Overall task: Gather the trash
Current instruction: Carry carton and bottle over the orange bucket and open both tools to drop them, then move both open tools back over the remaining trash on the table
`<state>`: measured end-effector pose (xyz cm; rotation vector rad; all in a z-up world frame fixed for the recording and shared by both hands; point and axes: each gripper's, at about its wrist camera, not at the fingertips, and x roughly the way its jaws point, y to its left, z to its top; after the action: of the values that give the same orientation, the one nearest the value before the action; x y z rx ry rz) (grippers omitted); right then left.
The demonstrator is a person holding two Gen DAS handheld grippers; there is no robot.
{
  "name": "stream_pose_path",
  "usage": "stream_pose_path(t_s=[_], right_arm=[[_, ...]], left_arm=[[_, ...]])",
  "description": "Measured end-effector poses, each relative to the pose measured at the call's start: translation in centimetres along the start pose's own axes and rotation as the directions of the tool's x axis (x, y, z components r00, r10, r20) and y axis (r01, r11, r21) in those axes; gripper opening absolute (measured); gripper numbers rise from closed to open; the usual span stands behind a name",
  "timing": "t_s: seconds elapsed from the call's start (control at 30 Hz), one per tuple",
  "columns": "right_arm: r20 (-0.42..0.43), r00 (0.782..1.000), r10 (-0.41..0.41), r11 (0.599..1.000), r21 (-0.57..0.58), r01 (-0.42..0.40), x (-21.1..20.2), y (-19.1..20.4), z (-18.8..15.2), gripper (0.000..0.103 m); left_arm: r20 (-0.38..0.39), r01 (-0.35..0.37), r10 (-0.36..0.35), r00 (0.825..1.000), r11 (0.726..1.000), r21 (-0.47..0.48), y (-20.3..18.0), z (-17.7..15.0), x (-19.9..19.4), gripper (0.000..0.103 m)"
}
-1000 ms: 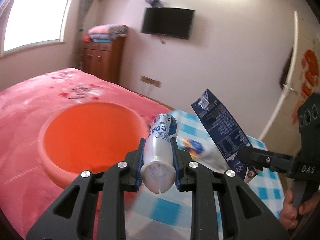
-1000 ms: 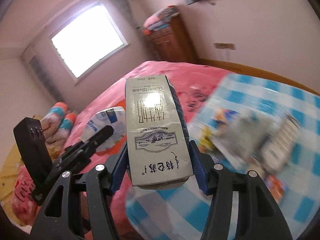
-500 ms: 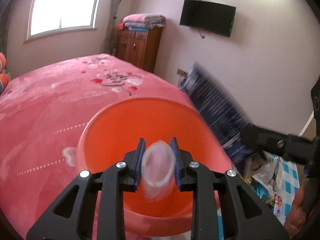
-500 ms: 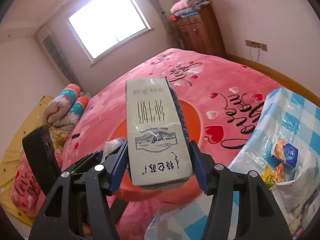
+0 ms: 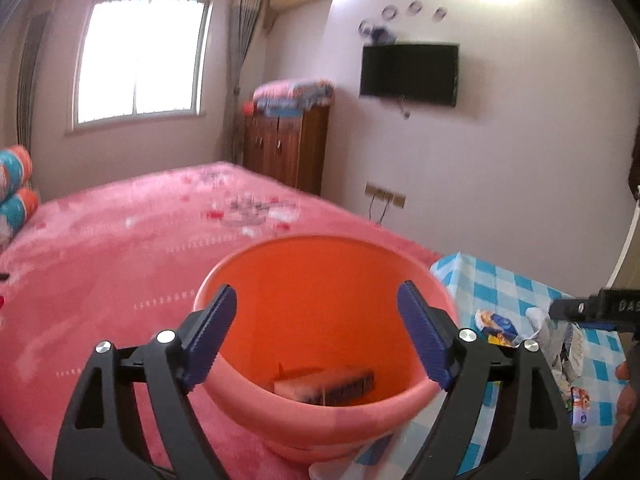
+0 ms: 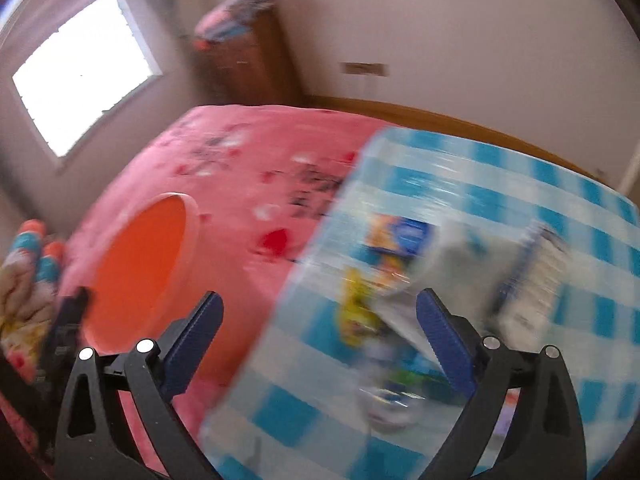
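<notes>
An orange plastic basin [image 5: 320, 276] sits on the pink bed, straight ahead of my left gripper [image 5: 316, 308]. Its jaws are opening, with nothing between them. A flattened milk carton [image 5: 324, 384] lies at the bottom of the basin. The small white bottle is not visible. My right gripper [image 6: 320, 304] hangs over the blue checked cloth [image 6: 500, 168], its jaws opening and empty. Under it lie blurred wrappers: a yellow and blue packet [image 6: 400, 236] and a white and blue pack [image 6: 536, 276]. The basin [image 6: 136, 272] shows at the left of the right wrist view.
The pink bedspread [image 5: 120, 248] spreads left of the basin. A wooden cabinet [image 5: 288, 148] and a wall television [image 5: 408, 68] stand at the far wall. More wrappers [image 5: 496, 324] lie on the checked cloth right of the basin. The other gripper's body [image 5: 600, 308] shows at the right edge.
Both grippers have opened. The bottle has left the left jaws and the carton has left the right jaws and lies in the basin. The right gripper has swung right over the checked cloth.
</notes>
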<state>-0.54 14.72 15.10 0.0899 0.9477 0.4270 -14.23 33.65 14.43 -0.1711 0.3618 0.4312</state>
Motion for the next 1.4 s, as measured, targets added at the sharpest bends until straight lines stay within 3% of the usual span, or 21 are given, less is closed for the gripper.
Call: stream_pose_path(t_s=[0.1,0.17,0.23,0.3,0.67,0.8,1.07,1.2,1.4], right_arm=[[0.023,0.998,0.05,0.997,0.057,-0.051,-1.1,-2.7,-2.0,0.096],[0.091,0.991,0.095,0.988,0.113,-0.105,-2.3,-4.8,-3.8,0.096],[0.168,0.978,0.126,0.985,0.097,-0.143,-3.4,-6.1,-5.4,0.096],[0.226,0.969,0.102,0.991,0.062,-0.119,-4.4,-6.4,-6.2,0.098],[0.361,0.916,0.176,0.982,-0.002,-0.188,-6.3,-8.2,-10.9,0.098],[0.396,0.905,0.154,0.987,-0.012,-0.162,-6.7,-9.0,-11.7,0.098],[0.433,0.898,0.079,0.997,-0.052,-0.063,-7.9,-10.0,-12.7,0.098],[0.452,0.888,0.079,0.996,-0.067,-0.055,-8.2,-10.3,-13.2,0.098],[0.431,0.9,0.064,0.998,-0.051,-0.047,-7.9,-11.4,-13.3,0.098]], left_arm=[[0.03,0.032,-0.032,0.999,0.999,0.015,-1.2,-0.5,-1.4,0.085],[0.062,0.059,-0.061,0.996,0.998,0.035,-2.1,-0.9,-2.2,0.085],[0.088,0.083,-0.088,0.992,0.995,0.059,-3.3,-1.3,-3.1,0.086],[0.088,0.117,-0.124,0.988,0.99,0.075,-4.5,-1.8,-3.9,0.086],[-0.083,0.174,-0.165,0.983,0.978,0.118,-8.5,-5.0,-4.9,0.086],[-0.138,0.191,-0.171,0.976,0.97,0.149,-9.9,-6.2,-4.9,0.086],[-0.184,0.212,-0.181,0.966,0.962,0.173,-11.9,-7.8,-5.4,0.086],[-0.199,0.216,-0.178,0.964,0.959,0.186,-12.9,-8.3,-5.4,0.086],[-0.226,0.232,-0.185,0.956,0.952,0.2,-14.0,-8.9,-5.4,0.086]])
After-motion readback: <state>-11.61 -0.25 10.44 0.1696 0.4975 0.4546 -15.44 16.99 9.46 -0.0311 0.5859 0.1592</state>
